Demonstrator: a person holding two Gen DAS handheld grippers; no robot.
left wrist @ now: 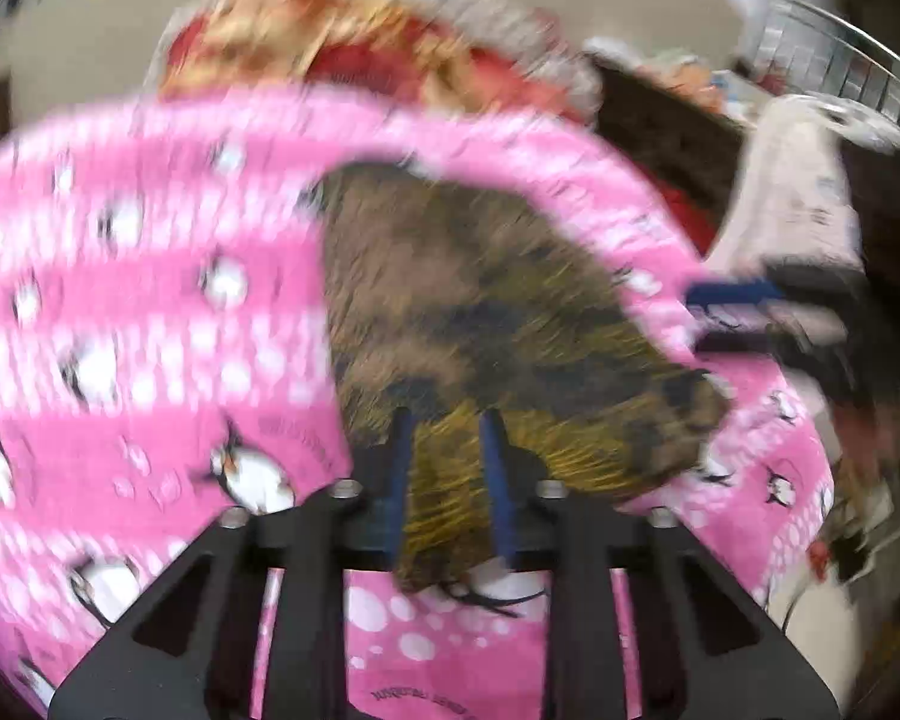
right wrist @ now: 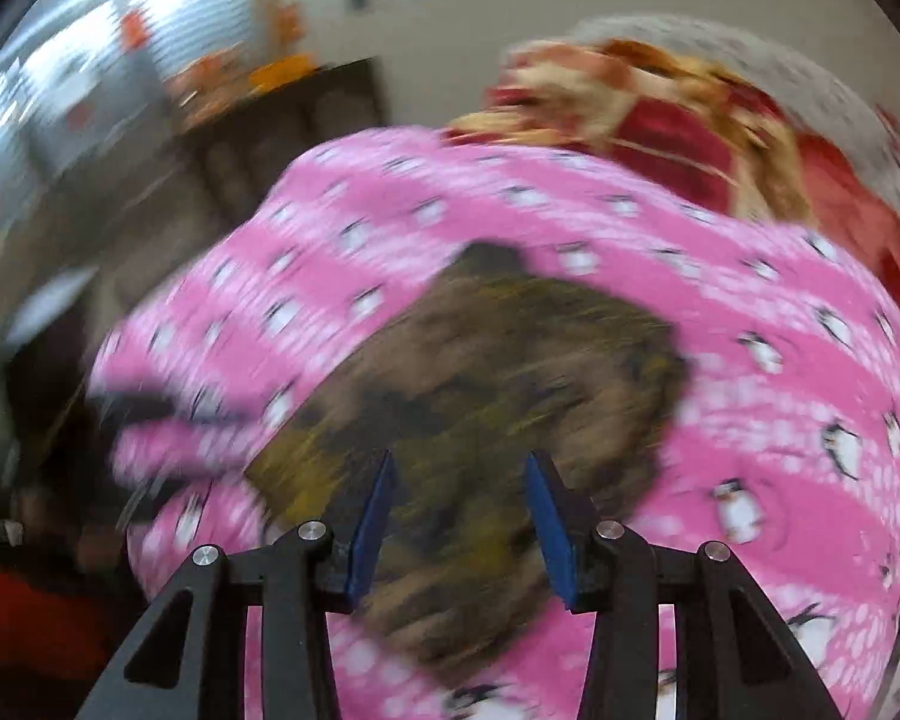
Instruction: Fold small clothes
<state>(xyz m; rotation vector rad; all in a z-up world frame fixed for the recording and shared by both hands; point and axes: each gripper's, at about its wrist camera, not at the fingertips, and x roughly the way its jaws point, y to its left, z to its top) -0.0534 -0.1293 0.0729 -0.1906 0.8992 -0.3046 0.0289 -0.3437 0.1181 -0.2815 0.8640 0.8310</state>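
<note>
A small brown, olive and black patterned garment (left wrist: 498, 324) lies on a pink penguin-print blanket (left wrist: 150, 312). My left gripper (left wrist: 448, 414) is shut on the garment's near edge, cloth bunched between its blue pads. In the right wrist view the same garment (right wrist: 498, 372) lies on the pink blanket (right wrist: 780, 360). My right gripper (right wrist: 459, 462) is open just over the garment's near part, jaws wide apart, nothing between them. The right gripper's blue finger (left wrist: 732, 291) shows at the garment's far right in the left wrist view. Both views are motion-blurred.
A red and yellow floral cloth (left wrist: 342, 42) (right wrist: 660, 114) is heaped beyond the blanket. A dark wooden cabinet (right wrist: 282, 120) stands at the back left. A wire rack (left wrist: 840, 72) and white items stand to the right.
</note>
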